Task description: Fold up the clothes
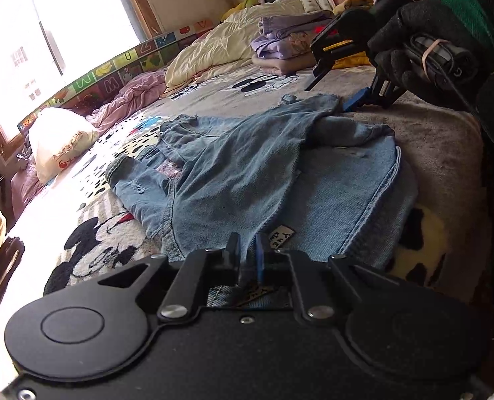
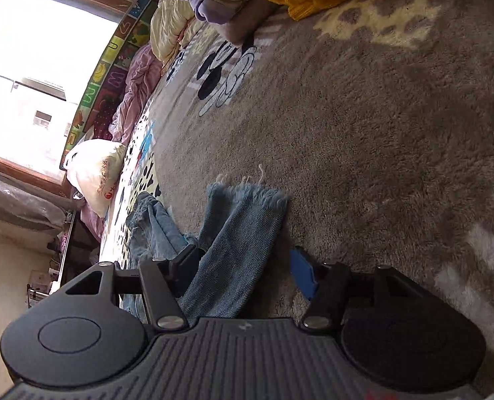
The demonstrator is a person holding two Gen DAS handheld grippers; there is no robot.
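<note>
Denim jeans point(image 1: 263, 173) lie bunched on the blanket point(image 1: 440, 153). At their near waistband, the left gripper point(image 1: 248, 260) is pinched on the fabric. At their far frayed hem point(image 2: 247, 196), the right gripper point(image 2: 243, 273) stands spread around the leg, not clamped. Lifting now, that leg would likely slip free and skew the fold.

Left gripper point(image 1: 247, 253) fingers pinched together; right gripper point(image 2: 247, 266) fingers spread, gloved hand point(image 1: 423, 53)

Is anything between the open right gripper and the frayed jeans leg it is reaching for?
Nothing visible. The right gripper stands open with the frayed hem of the jeans lying between its fingers; only bare blanket surrounds it.
</note>
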